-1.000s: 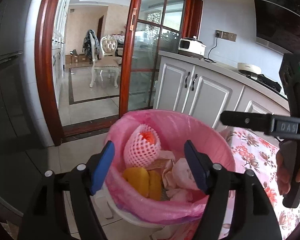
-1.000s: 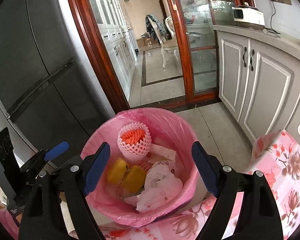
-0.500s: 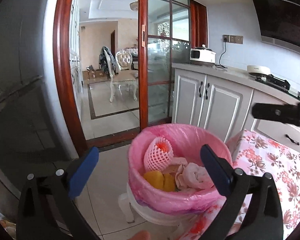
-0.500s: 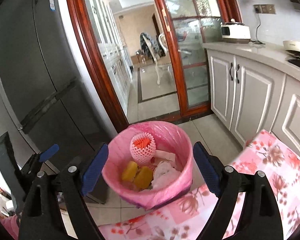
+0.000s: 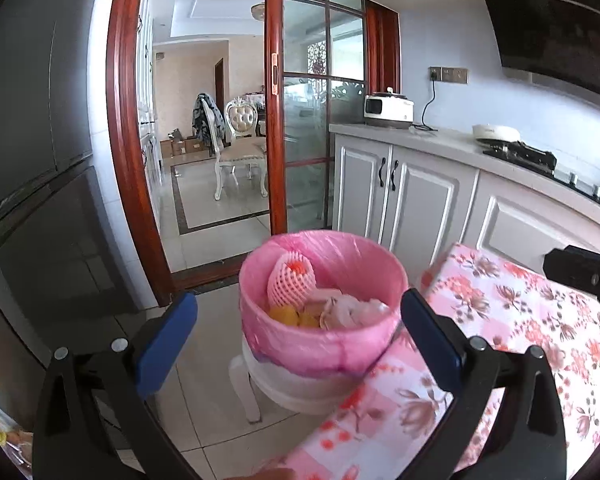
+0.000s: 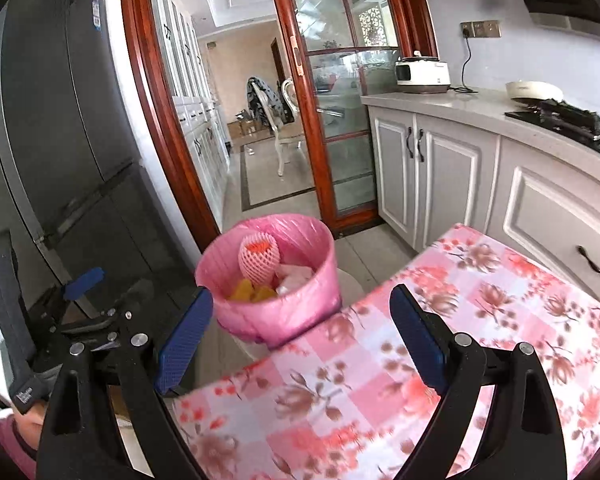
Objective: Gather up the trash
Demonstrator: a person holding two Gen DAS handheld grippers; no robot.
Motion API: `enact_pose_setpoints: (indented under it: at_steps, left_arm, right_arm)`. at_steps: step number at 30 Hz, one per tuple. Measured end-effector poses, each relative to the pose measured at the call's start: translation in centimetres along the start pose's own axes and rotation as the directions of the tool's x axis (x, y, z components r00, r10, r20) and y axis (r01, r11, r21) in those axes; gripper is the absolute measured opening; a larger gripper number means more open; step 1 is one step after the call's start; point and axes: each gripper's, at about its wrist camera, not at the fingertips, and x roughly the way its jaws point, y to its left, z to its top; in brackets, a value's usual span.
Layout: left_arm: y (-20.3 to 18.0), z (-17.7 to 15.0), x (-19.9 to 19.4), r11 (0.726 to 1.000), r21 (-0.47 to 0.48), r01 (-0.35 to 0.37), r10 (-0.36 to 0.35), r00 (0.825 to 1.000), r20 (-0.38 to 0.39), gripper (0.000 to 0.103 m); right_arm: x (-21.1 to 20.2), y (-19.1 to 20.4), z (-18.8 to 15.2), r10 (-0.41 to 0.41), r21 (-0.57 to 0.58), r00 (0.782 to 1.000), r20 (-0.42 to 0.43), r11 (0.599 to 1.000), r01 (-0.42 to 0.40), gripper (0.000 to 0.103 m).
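Note:
A white trash bin (image 5: 300, 384) lined with a pink bag (image 5: 320, 344) stands on the floor beside the table's corner. Inside lie a fruit in pink foam netting (image 5: 290, 280), yellow peel (image 5: 284, 314) and crumpled tissue (image 5: 348, 308). My left gripper (image 5: 298, 332) hangs back from the bin, open wide, with nothing between its blue pads. My right gripper (image 6: 300, 312) is open and empty too, over the edge of the flowered tablecloth (image 6: 460, 340). From there the bin (image 6: 268, 280) lies ahead and slightly left. A blue finger (image 6: 83, 280) of the left gripper shows at the left of that view.
A dark fridge (image 6: 60, 140) stands left of the bin. White cabinets (image 5: 400, 200) under a counter run along the right. Behind the bin, a red-framed glass door (image 5: 276, 120) opens onto a tiled room with a chair (image 5: 240, 148). A hand (image 6: 28, 420) shows at lower left.
Both grippers have drawn back and up from the bin, which now looks smaller and farther. Their jaws opened wider. More of the flowered tablecloth has come into view.

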Motion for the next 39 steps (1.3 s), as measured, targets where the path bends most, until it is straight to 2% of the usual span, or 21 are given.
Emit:
enact_pose_setpoints:
  at_steps: [13,23,39]
  left_arm:
    - [-1.9,-1.9,-2.0,1.000,0.000,0.022,-0.022,0.998,-0.059,0.099]
    - [-3.6,-2.1,-3.1,0.999,0.001,0.048,-0.048,0.999,-0.025,0.099]
    - [-3.6,-2.7,-2.6,0.998,-0.019,0.058,-0.059,0.997,-0.058,0.099]
  right_arm:
    - [-1.2,-1.9,-3.5,-0.047,0.002,0.999,-0.024,0.999,0.047,0.085]
    - [-1.3,-2.3,-4.0,-0.073,-0.022,0.997,-0.023,0.997,0.073,0.085]
    - [-1.3,-2.3,-4.1,-0.071,-0.031,0.997,-0.027,0.997,0.070,0.085]
